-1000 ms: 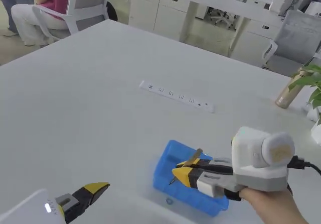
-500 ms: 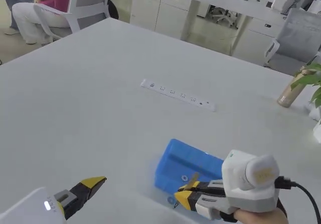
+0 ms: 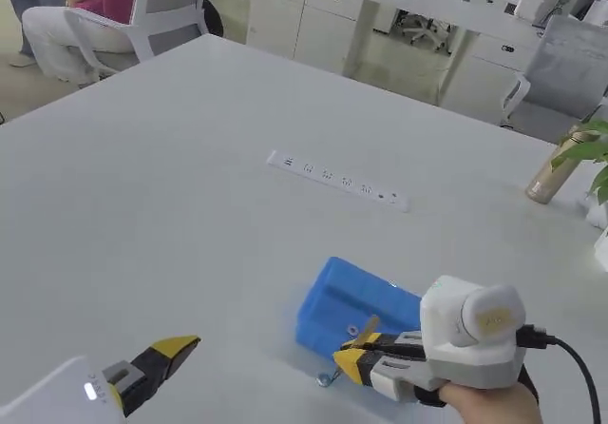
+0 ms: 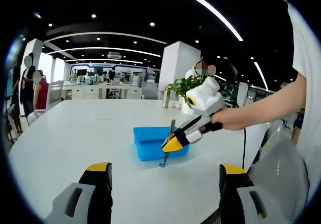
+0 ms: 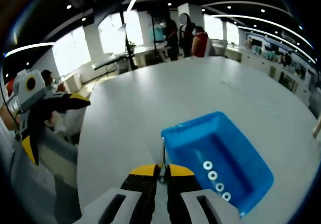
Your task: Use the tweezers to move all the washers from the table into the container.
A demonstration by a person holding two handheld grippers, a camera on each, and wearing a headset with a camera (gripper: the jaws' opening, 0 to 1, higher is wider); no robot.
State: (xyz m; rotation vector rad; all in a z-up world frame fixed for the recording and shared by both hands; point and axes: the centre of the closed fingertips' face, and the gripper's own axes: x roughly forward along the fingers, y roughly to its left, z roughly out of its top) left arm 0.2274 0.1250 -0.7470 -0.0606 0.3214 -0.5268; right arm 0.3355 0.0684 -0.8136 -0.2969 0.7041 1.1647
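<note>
The tweezers (image 3: 365, 332) are pinched by the right gripper (image 3: 347, 356), tips at a washer (image 3: 324, 379) on the tabletop (image 3: 190, 205), just beside the blue container (image 5: 186, 128); tip spread cannot be told. Four washers (image 5: 213, 175) are held inside. The left gripper (image 4: 164, 170) is spread, empty.

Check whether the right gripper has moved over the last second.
Yes. Against the blue container, the right gripper has drawn back toward the person: it was over the container, and now its tweezers reach the table at the near edge.

An open office: white cabinets (image 3: 313, 10) and grey chairs (image 3: 560, 67) beyond the pale counter (image 3: 142, 186), ceiling spotlights (image 4: 94, 16) overhead.
</note>
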